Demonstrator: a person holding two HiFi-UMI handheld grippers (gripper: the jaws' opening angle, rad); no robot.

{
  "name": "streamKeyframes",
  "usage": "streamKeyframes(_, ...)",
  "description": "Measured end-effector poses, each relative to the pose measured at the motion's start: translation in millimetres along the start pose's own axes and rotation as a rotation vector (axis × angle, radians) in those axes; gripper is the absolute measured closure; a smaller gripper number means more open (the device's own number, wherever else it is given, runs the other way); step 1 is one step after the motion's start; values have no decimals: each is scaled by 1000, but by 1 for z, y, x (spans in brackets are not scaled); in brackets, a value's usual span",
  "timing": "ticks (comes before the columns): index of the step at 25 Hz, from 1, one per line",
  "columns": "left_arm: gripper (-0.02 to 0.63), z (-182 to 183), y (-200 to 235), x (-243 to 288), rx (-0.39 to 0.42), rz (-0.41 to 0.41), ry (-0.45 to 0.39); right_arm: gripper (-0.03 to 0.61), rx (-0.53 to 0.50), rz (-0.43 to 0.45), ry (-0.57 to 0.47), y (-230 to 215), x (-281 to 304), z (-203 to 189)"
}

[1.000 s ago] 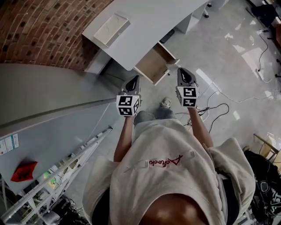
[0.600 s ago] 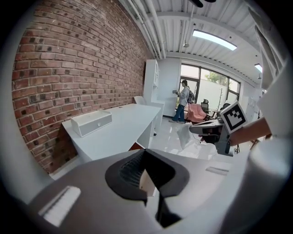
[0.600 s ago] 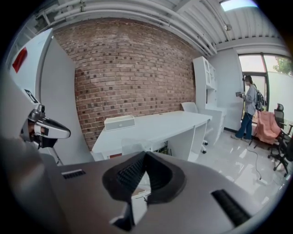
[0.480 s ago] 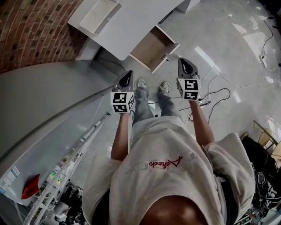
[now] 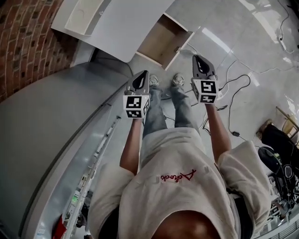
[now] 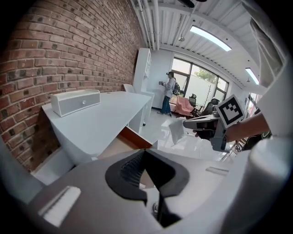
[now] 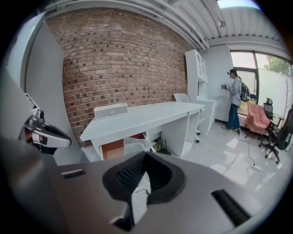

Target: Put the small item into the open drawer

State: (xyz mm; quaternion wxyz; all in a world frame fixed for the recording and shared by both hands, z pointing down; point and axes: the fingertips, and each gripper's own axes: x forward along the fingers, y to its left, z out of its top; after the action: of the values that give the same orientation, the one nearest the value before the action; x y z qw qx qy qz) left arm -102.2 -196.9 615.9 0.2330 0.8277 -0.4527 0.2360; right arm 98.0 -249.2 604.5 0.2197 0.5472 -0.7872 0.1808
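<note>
Well, my right gripper (image 7: 145,154) is clamped on the small item (image 7: 136,145), a thin translucent white piece that sticks out past the closed jaws toward 12 o'clock in the right gripper view. My left gripper (image 6: 144,151) has its jaws pressed together with nothing between them.

In the head view both grippers are held out in front of the person, well apart from each other and above the person's shoes (image 5: 177,79). The open drawer (image 5: 159,43) is pulled out from under the white desk (image 5: 126,23). It sits at about 10 o'clock from the right gripper and 1 o'clock from the left one, well apart from both. Its wooden inside is bare, and the item is not in it yet. Glossy floor (image 5: 219,28) lies between the grippers and the drawer.

A white box (image 5: 86,14) rests on the desk top at 10 o'clock from the drawer, near the brick wall (image 5: 23,42). A large grey partition (image 5: 42,140) fills the 9 o'clock side. Cables (image 5: 233,88) trail over the floor at 3 o'clock from the right gripper. Far down the room, another person (image 7: 236,98) stands by the window.
</note>
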Motion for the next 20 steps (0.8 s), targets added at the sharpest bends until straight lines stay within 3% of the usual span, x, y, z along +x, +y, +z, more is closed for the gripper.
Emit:
streamKeyframes(10, 604, -47, 30, 28, 55, -95, 25, 566, 64, -64, 76, 39, 14, -63)
streamKeyframes(20, 604, -104, 61, 43, 3, -57, 49, 566, 61, -1, 106, 82, 22, -111)
